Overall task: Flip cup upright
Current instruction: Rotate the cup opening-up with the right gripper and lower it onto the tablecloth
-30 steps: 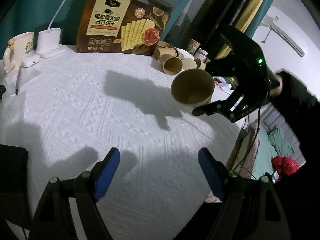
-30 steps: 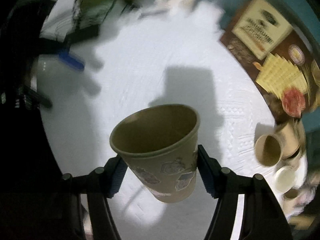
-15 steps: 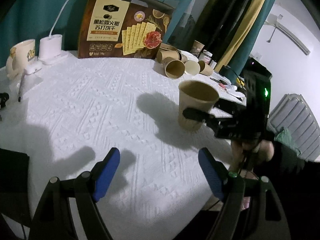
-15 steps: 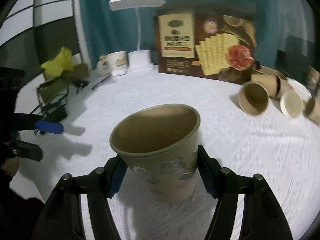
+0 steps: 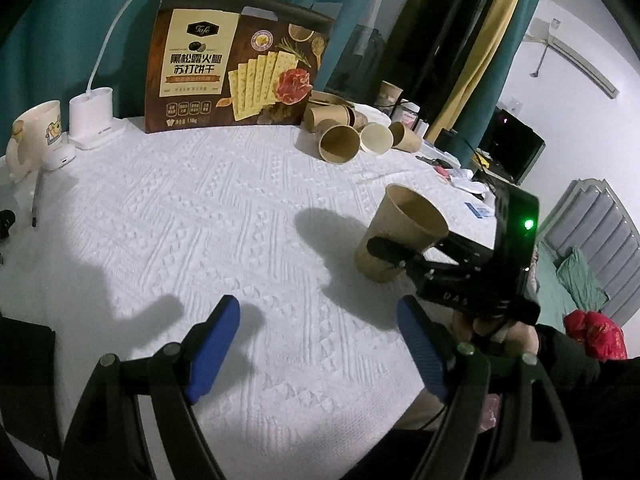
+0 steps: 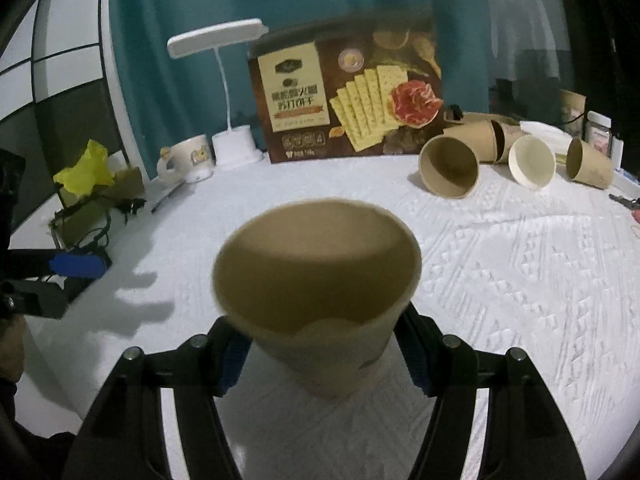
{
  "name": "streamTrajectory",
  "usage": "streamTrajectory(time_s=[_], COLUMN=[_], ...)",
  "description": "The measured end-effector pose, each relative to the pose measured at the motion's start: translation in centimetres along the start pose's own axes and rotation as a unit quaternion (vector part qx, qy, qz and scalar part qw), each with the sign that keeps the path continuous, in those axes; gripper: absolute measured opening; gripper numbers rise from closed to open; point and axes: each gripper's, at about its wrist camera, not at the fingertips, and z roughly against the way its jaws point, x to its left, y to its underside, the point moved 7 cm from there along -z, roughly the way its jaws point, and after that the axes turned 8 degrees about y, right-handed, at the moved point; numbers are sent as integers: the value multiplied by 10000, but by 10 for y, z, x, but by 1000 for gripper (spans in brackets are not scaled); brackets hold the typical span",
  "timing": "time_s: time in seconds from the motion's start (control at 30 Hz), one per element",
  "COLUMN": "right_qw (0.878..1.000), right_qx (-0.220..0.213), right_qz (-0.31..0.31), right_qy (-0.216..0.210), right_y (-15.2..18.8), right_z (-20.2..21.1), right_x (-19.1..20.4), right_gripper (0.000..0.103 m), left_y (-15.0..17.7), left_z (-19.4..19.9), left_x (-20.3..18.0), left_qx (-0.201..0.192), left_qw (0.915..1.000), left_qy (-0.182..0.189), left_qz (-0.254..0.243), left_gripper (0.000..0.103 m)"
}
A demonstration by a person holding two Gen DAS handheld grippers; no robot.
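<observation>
Surface: we see a white textured cloth covering the table (image 5: 192, 216), with teal curtains (image 6: 168, 56) behind it.
Cup: the brown paper cup (image 5: 400, 236) stands mouth up near the table's right edge; from the left wrist view its base looks to be on the cloth, leaning a little. From the right wrist view we look down into its open mouth (image 6: 316, 268).
Right gripper: we see the right gripper (image 6: 320, 352) with its fingers (image 6: 232, 356) pressed to either side of the cup, below the rim. In the left wrist view one dark finger (image 5: 384, 249) lies across the cup's wall, and a green light shows on the gripper body.
Left gripper: our left gripper (image 5: 316, 344) hangs over the near part of the table, its blue-padded fingers (image 5: 212, 344) wide apart with only cloth between them, well apart from the cup.
Back of table: a cracker box (image 5: 236, 64) stands upright, with a white desk lamp (image 5: 96, 116) and a cream mug (image 5: 34, 136) to its left.
Other cups: several paper cups (image 5: 340, 142) lie on their sides just right of the box, mouths toward us.
Left edge: a yellow bag (image 6: 86, 168) sits among cables in the right wrist view.
</observation>
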Motion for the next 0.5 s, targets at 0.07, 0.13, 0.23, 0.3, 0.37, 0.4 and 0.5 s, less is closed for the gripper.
streamTrajectory(time_s=[0.07, 0.13, 0.23, 0.3, 0.37, 0.4, 0.5], right_qw=[10000, 10000, 9998, 9996, 9995, 9995, 9990], right_qx=[37, 60, 161, 209, 237, 257, 328], right_qz=[3, -20, -5, 18, 5, -1, -43], right_qy=[13, 11, 126, 180, 196, 199, 301], right_y=[2, 3, 8, 12, 18, 19, 28], right_z=[-1, 0, 1, 2, 5, 6, 13], right_x=[0, 0, 0, 0, -1, -1, -4], right_gripper=[63, 63, 64, 67, 68, 68, 68], left_y=[0, 0, -1, -1, 0, 1, 2], left_z=[0, 0, 0, -1, -2, -1, -2], left_x=[-1, -3, -5, -6, -8, -9, -15], left_qx=[20, 13, 15, 31, 32, 32, 45], left_qw=[10000, 10000, 10000, 9999, 9999, 9999, 9998], left_qy=[-20, -25, -35, -37, -8, 9, 41], left_qz=[-19, -58, -90, -109, -125, -134, -189], left_gripper=[81, 81, 81, 81, 81, 81, 81])
